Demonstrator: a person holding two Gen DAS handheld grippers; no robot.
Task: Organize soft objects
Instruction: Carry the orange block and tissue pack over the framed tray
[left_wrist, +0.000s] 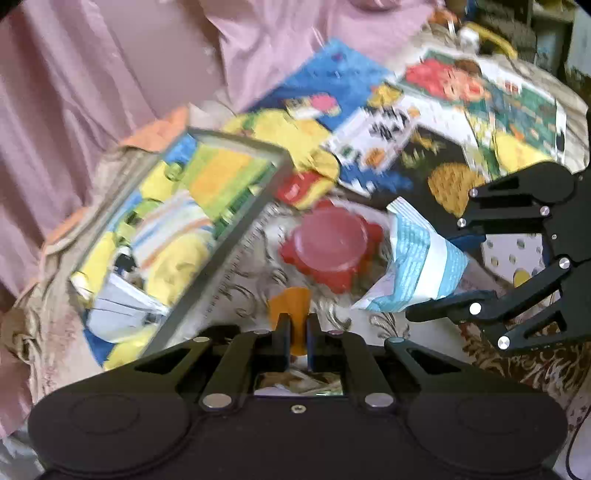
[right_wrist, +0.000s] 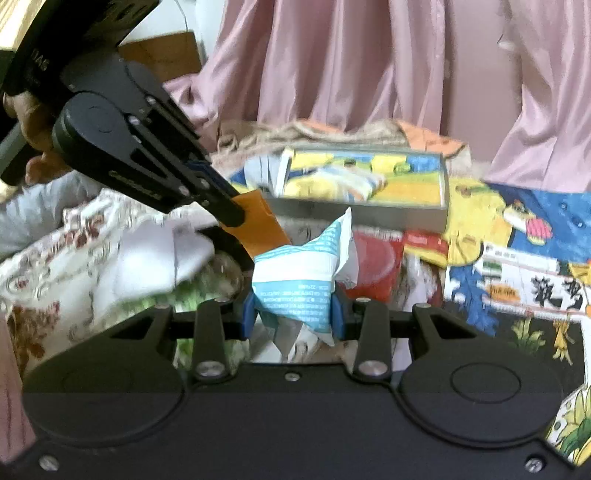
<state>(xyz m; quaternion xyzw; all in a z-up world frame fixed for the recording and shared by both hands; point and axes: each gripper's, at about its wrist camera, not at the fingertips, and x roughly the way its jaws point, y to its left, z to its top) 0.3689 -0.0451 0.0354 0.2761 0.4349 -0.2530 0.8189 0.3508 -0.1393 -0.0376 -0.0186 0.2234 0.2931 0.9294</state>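
Observation:
My left gripper is shut on a small orange sheet, held off the bed. From the right wrist view that left gripper slants down from the upper left, with the orange sheet at its tip. My right gripper is shut on a crumpled blue-and-white packet. In the left wrist view the right gripper reaches in from the right with the packet between its fingers. A grey tray of colourful soft packs lies at the left. Its front wall shows behind the packet.
A red lidded tub sits between tray and packet. A white cloth lies on floral bedding at the left. A cartoon-print sheet covers the right side. Pink curtains hang behind. A hand grips the left tool.

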